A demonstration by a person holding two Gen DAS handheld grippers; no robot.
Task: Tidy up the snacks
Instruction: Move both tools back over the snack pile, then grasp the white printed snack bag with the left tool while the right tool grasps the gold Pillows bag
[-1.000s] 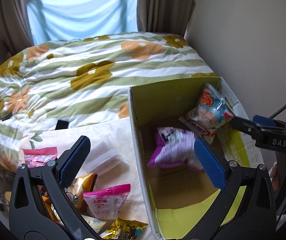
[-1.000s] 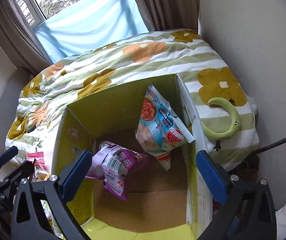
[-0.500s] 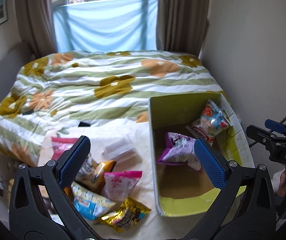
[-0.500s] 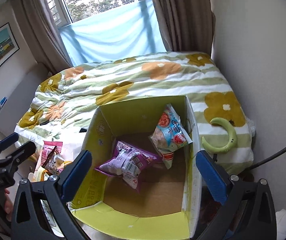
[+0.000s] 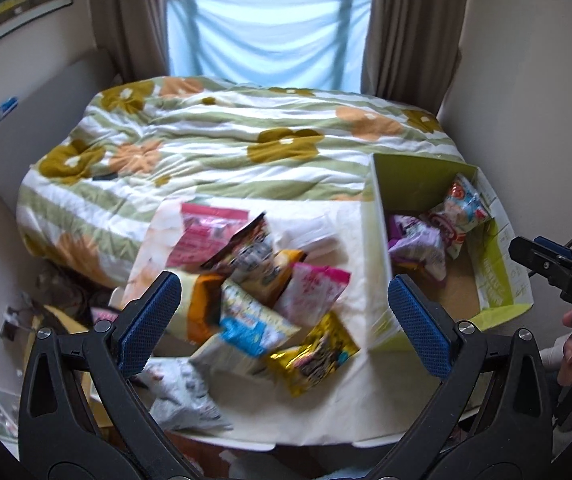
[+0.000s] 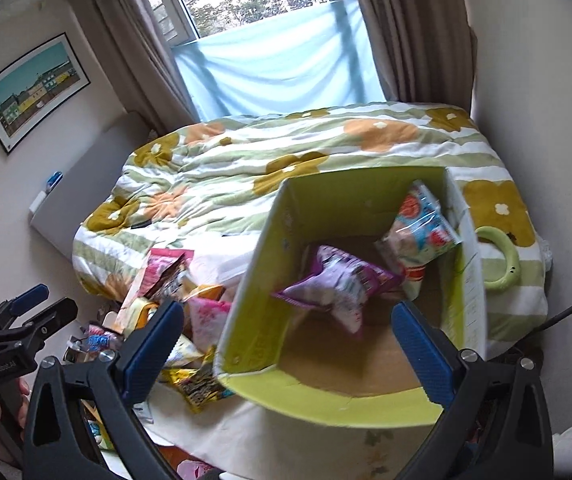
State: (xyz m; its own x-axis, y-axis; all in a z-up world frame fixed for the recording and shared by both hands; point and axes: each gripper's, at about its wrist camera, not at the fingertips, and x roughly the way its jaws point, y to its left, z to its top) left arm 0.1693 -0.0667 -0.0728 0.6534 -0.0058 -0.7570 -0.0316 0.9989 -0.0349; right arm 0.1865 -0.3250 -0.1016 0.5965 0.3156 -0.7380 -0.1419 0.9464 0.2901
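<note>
An open green-lined cardboard box stands on the bed's near right corner. Inside lie a purple snack bag and a red-and-blue snack bag leaning on the far right wall. Left of the box, several loose snack packets are piled on a cream sheet, among them a pink one and a gold one. My left gripper hangs open above the pile, holding nothing. My right gripper hangs open over the box's near left corner, also holding nothing.
A flowered green-striped duvet covers the bed up to the curtained window. A wall runs close along the right side. A green ring-shaped object lies on the duvet right of the box. Clutter sits on the floor at lower left.
Both grippers have pulled back and up from the box, so more of the room shows. The left view has swung left onto the snack pile. The bags in the box have not moved.
</note>
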